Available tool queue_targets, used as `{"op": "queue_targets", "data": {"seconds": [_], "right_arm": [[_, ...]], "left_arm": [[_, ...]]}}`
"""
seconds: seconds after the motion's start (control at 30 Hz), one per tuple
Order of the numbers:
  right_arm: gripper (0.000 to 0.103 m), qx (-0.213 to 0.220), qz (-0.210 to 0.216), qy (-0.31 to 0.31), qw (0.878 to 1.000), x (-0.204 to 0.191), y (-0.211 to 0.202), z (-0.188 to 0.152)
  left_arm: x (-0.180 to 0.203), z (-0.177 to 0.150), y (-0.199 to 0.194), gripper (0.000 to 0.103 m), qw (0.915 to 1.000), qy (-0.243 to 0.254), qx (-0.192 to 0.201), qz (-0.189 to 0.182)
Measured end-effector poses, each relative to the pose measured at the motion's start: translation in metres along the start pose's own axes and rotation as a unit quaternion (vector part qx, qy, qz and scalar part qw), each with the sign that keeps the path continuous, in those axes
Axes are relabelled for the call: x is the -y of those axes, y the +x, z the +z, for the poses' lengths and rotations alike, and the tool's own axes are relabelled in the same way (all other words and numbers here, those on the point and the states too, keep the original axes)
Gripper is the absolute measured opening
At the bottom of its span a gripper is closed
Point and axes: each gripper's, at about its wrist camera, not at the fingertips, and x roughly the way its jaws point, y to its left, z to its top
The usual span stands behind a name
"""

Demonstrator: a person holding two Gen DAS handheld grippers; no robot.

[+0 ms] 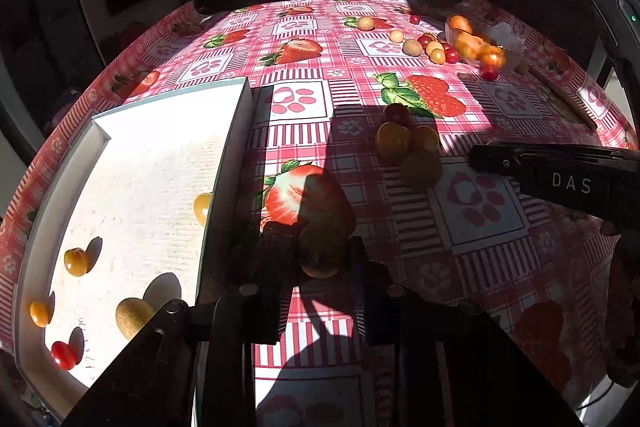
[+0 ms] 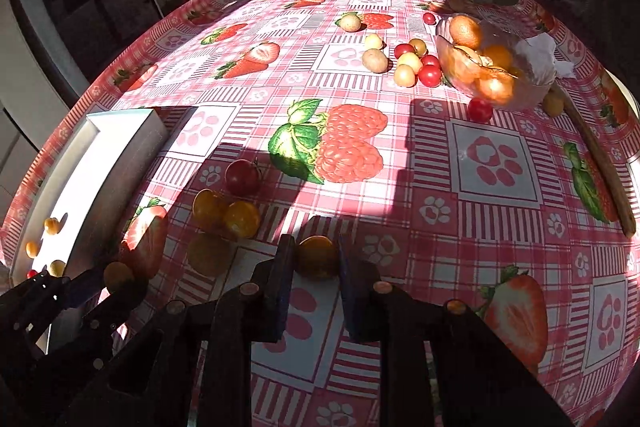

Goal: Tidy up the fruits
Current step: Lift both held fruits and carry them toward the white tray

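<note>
My left gripper [image 1: 322, 255] is shut on a brownish kiwi-like fruit [image 1: 320, 253], held just right of the white tray's wall [image 1: 224, 187]. It also shows in the right wrist view [image 2: 118, 275]. My right gripper [image 2: 316, 259] is shut on a yellow-orange tomato [image 2: 317, 257] above the tablecloth. The white tray [image 1: 132, 147] holds several small fruits: yellow ones [image 1: 76, 261], a kiwi-like one [image 1: 132, 317], a red tomato [image 1: 63, 355]. A small cluster of fruits [image 2: 226, 213] with a red tomato [image 2: 241, 177] lies in shadow between the grippers.
A glass bowl [image 2: 532, 83] with orange fruits [image 2: 464, 31] stands at the far right. Several loose yellow, green and red fruits [image 2: 412, 65] lie beside it. A wooden stick [image 2: 600, 163] lies along the right table edge. The round table drops off all around.
</note>
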Motion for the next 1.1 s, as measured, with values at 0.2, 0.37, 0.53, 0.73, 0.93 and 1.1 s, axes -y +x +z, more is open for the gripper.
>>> {"op": "queue_targets", "data": {"seconds": [0.2, 0.37, 0.53, 0.73, 0.93, 1.1], "right_arm": [[0.024, -0.007, 0.021, 0.03, 0.999, 0.009, -0.018, -0.02], [0.024, -0.013, 0.025, 0.051, 0.998, 0.017, -0.03, -0.039], [0.024, -0.015, 0.022, 0.058, 0.998, 0.02, -0.037, -0.048], [0.024, -0.016, 0.024, 0.062, 0.998, 0.023, -0.041, -0.053], [0.024, -0.016, 0.022, 0.066, 0.997, 0.026, -0.043, -0.053], [0.024, -0.015, 0.024, 0.065, 0.997, 0.022, -0.048, -0.053]], "left_arm": [[0.01, -0.007, -0.003, 0.027, 0.9998, 0.009, 0.001, -0.016], [0.008, -0.003, 0.0, 0.027, 0.9998, 0.004, 0.004, -0.021], [0.013, 0.003, 0.005, 0.028, 0.9995, 0.021, 0.014, -0.021], [0.017, 0.013, 0.012, 0.028, 0.9992, 0.025, 0.014, -0.026], [0.016, 0.009, 0.009, 0.028, 0.9989, 0.023, 0.015, -0.038], [0.012, 0.006, -0.002, 0.028, 0.9982, 0.006, 0.012, -0.058]]}}
